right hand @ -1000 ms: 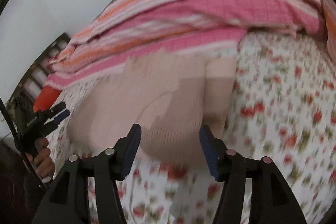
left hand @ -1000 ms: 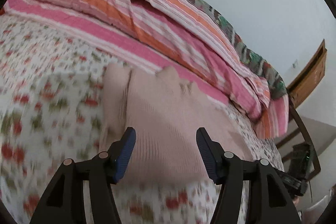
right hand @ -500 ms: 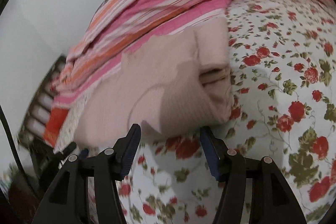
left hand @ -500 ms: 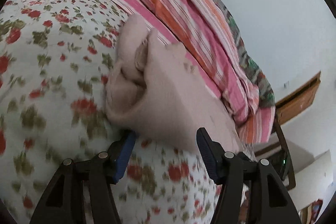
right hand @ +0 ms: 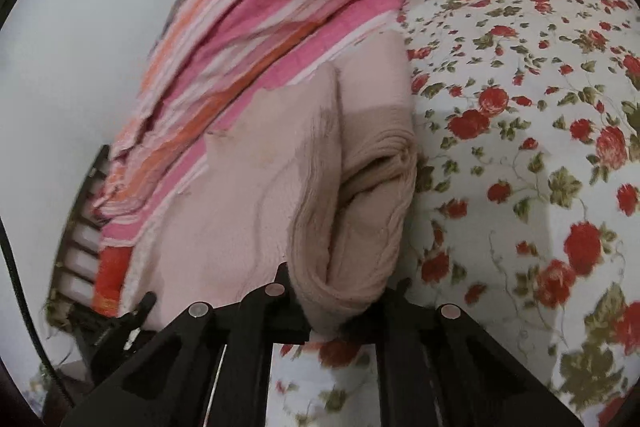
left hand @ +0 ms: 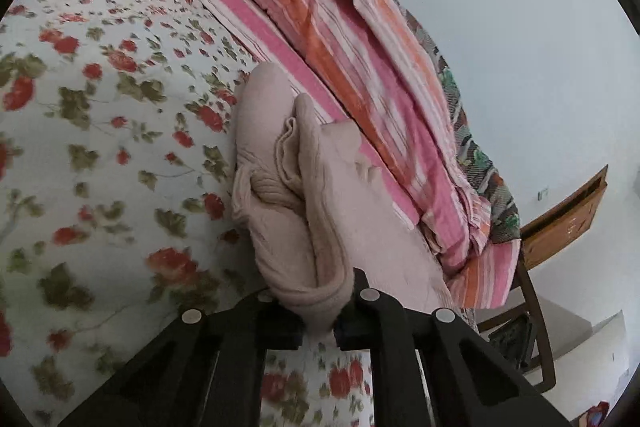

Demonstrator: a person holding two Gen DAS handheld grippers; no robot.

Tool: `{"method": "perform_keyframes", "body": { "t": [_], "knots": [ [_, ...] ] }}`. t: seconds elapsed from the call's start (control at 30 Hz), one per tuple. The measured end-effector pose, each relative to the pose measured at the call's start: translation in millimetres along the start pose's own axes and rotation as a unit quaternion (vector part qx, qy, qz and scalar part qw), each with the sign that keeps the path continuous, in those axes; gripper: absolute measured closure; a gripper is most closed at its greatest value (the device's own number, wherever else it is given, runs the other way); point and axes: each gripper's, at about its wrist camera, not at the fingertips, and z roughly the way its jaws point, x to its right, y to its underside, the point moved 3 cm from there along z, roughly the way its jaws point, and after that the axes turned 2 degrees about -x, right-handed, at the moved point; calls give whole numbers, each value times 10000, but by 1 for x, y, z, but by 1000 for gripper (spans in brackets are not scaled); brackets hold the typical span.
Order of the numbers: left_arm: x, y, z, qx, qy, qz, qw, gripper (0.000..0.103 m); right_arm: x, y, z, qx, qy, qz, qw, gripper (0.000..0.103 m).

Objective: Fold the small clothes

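Left wrist view takes in a bed (left hand: 92, 131) under a white sheet printed with red roses, a striped pink and orange quilt (left hand: 352, 39) heaped along its far side against a pale wall, and a wooden headboard (left hand: 568, 219) at the right edge. On the sheet, just beside the quilt, lies the pale pink knitted garment (left hand: 340, 195), already doubled over on itself. The left gripper (left hand: 320, 323) has its jaws closed on the near left corner of the garment, and the right gripper (right hand: 340, 323) has its jaws closed on the near right corner (right hand: 344, 283), bunched knit pinched in each. The knit looks soft, light and limp, likely to sag and stretch between the two grips, so holding several layers at the corners seems wise. Both fingertips are buried in cloth, the layer count is unclear, and the garment's far edge blurs into the quilt.
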Motion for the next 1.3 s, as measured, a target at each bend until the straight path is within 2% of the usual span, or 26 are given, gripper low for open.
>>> {"method": "perform_keyframes", "body": {
  "t": [0.13,0.3,0.37,0.43,0.47,0.53,0.67,0.77,0.93,0.97,1.03,1.1,1.17,1.2,1.23,1.3],
  "knots": [
    [1,15,-23,-168,-55,-56,9998,93,-2,20,-25,-106,-89,-150,9998,95],
    [20,49,-48,-419,-280,330,9982,93,3,49,-56,-156,85,-413,9990,95],
    [22,60,-51,-519,-460,559,9960,87,6,59,-67,-174,176,-524,9983,94],
    [24,62,-53,-512,-748,816,9925,77,3,66,-75,-167,348,-880,9954,79],
    [25,61,-55,-502,-871,952,9904,72,1,69,-82,-86,497,-1151,9921,76],
    [29,53,-61,-361,-1157,1237,9849,71,-7,68,-92,198,894,-1636,9823,58],
    [43,28,-58,-155,-1317,1618,9779,65,-18,48,-98,552,1185,-1973,9716,56],
    [58,3,-37,-229,-1306,1850,9738,64,-28,21,-81,652,1310,-2063,9675,56],
    [79,-38,13,-364,-1501,2230,9625,64,-43,-25,-29,401,1425,-2202,9641,56],
    [80,-41,24,-435,-1603,2241,9603,64,-44,-32,-18,312,1515,-2193,9633,56],
    [75,-48,50,-696,-2064,2241,9499,64,-34,-47,6,64,1794,-2061,9619,56],
    [63,-47,59,-661,-2302,2268,9440,64,-23,-52,21,-192,1877,-1931,9629,57],
    [51,-42,64,-746,-2149,2256,9473,67,-14,-50,32,-376,1835,-1959,9626,59],
    [46,-41,66,-789,-2105,2212,9490,74,-14,-48,32,-346,1830,-2041,9611,61],
    [43,-41,68,-795,-2061,2157,9511,97,-16,-47,32,-327,1782,-2139,9599,71],
    [44,-45,65,-668,-1770,2099,9592,96,-21,-46,32,-305,1519,-2230,9624,97]
  ]
}}
